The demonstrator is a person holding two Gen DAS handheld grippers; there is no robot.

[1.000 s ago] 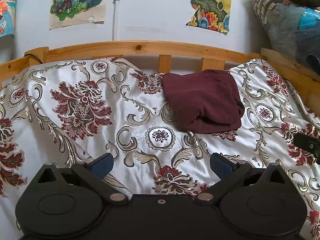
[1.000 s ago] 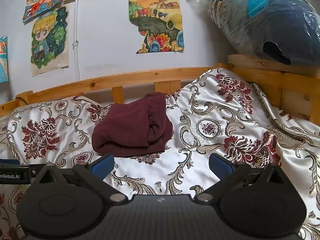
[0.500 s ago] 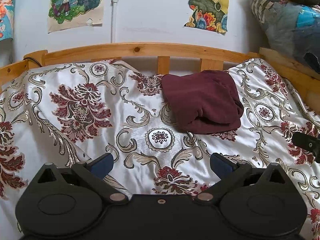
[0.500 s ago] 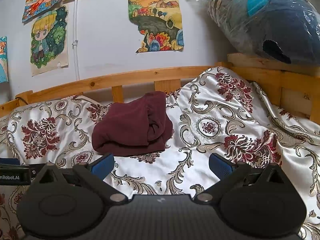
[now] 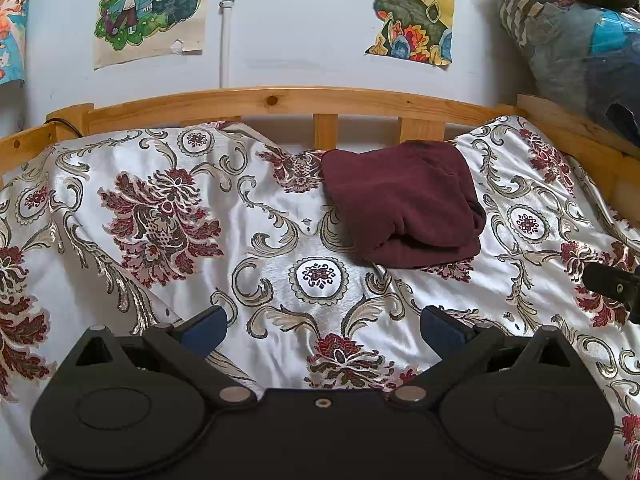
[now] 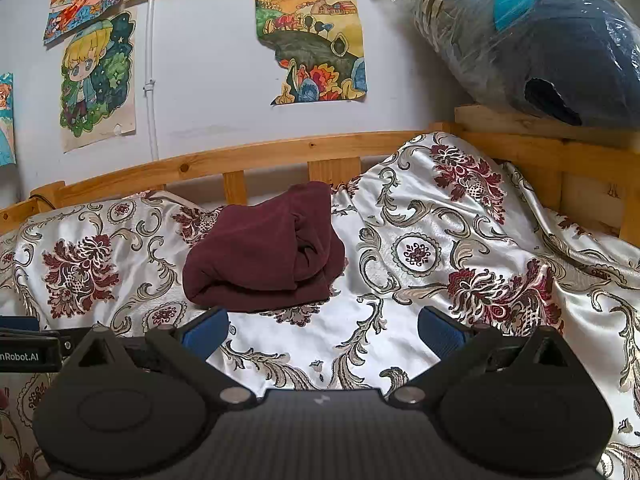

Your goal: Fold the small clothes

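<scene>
A dark maroon garment [image 5: 404,204] lies folded into a thick bundle on the floral bedspread [image 5: 168,272], close to the wooden rail. In the right wrist view the same maroon garment [image 6: 264,256] sits just beyond the left fingertip. My left gripper [image 5: 322,326] is open above the bedspread, short of the bundle and to its left, holding nothing. My right gripper [image 6: 322,330] is open too, empty, a little in front of the bundle. Part of the right gripper shows at the right edge of the left wrist view, and part of the left gripper at the left edge of the right wrist view.
A wooden bed rail [image 5: 272,102] runs along the back, with a white wall and drawings [image 6: 316,40] behind. A plastic-wrapped bundle of bedding [image 6: 536,36] rests on the wooden shelf [image 6: 548,132] at the right. The bedspread bunches up high at the back right [image 6: 460,184].
Both views have barely shifted; the left wrist view drifts slightly. The garment lies as before and both grippers stay open.
</scene>
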